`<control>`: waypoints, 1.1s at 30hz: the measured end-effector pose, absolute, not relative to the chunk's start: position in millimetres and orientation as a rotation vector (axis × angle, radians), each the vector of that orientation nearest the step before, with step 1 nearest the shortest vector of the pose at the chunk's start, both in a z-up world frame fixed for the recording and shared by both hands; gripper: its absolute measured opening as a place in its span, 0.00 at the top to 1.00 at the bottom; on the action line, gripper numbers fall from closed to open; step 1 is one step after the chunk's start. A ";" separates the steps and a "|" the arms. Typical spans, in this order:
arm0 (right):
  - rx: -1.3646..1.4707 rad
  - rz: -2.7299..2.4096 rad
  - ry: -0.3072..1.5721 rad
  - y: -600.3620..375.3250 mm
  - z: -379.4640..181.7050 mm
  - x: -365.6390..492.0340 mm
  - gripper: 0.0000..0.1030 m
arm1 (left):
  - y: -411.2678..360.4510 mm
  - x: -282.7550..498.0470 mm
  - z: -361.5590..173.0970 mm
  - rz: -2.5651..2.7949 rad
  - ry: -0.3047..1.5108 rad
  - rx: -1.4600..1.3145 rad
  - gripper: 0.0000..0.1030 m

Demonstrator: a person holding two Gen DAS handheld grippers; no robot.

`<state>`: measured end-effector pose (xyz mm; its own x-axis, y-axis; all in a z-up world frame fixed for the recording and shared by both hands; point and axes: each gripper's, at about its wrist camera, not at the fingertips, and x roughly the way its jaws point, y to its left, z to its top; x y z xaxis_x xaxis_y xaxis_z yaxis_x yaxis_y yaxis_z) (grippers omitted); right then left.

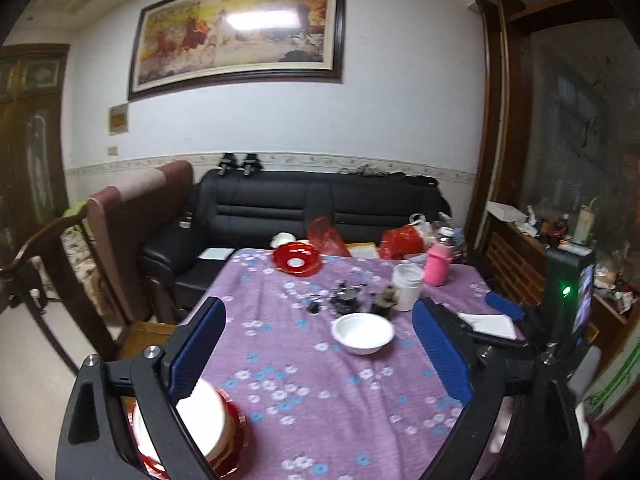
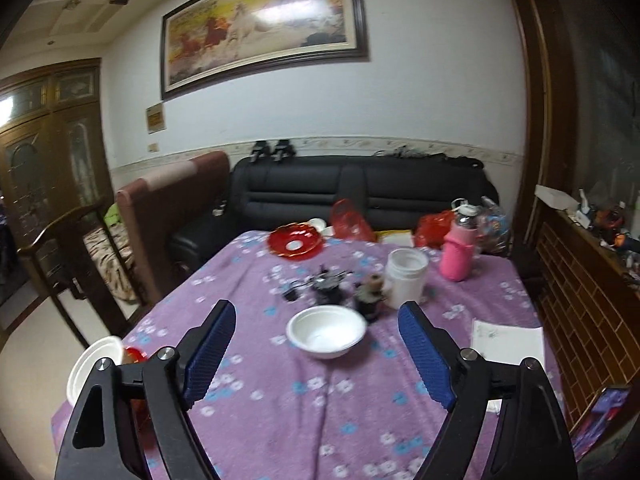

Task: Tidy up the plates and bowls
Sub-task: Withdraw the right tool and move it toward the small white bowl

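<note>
A matt purple floral tablecloth (image 2: pixel 320 400) carries a smooth white plastic-looking bowl (image 2: pixel 326 332) mid-table and a glossy red plate (image 2: pixel 295 243) near the far edge, beside a glossy pink bottle (image 2: pixel 456 256), before a sheeny black leather sofa (image 2: pixel 360 192).

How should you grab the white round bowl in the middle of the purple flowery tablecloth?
Probably by its rim. The white round bowl sits upright and open, alone on the purple flowery tablecloth, with small dark clutter behind it. Come from the clear near side, tilted down, one finger inside, one outside. The open right gripper already faces it.
</note>
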<state>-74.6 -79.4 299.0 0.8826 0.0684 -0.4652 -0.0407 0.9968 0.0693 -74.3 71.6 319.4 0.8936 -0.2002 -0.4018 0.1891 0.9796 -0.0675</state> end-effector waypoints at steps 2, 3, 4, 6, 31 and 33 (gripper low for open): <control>0.105 0.070 0.494 -87.6 291.1 -69.9 0.16 | 59.5 -65.4 315.3 -0.219 0.424 -0.015 0.08; 0.131 0.074 0.501 -91.1 282.9 -66.9 0.16 | 53.8 -60.9 311.3 -0.222 0.426 -0.004 0.08; 0.141 0.073 0.509 -92.7 277.2 -63.5 0.16 | 49.5 -59.2 306.8 -0.226 0.431 0.004 0.08; 0.141 0.065 0.549 -93.3 260.4 -53.0 0.16 | 40.2 -50.3 292.5 -0.243 0.461 0.019 0.08; 0.267 -0.048 0.815 -134.2 122.9 33.8 0.16 | 29.0 63.7 84.3 -0.156 0.829 -0.121 0.09; 0.275 -0.054 0.827 -135.9 117.1 37.4 0.16 | 30.5 67.9 73.1 -0.135 0.834 -0.133 0.09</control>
<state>37.4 -135.9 117.1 0.6781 0.0594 -0.7325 0.1539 0.9631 0.2207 67.9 30.5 73.1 0.6645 -0.1711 -0.7274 0.0672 0.9832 -0.1699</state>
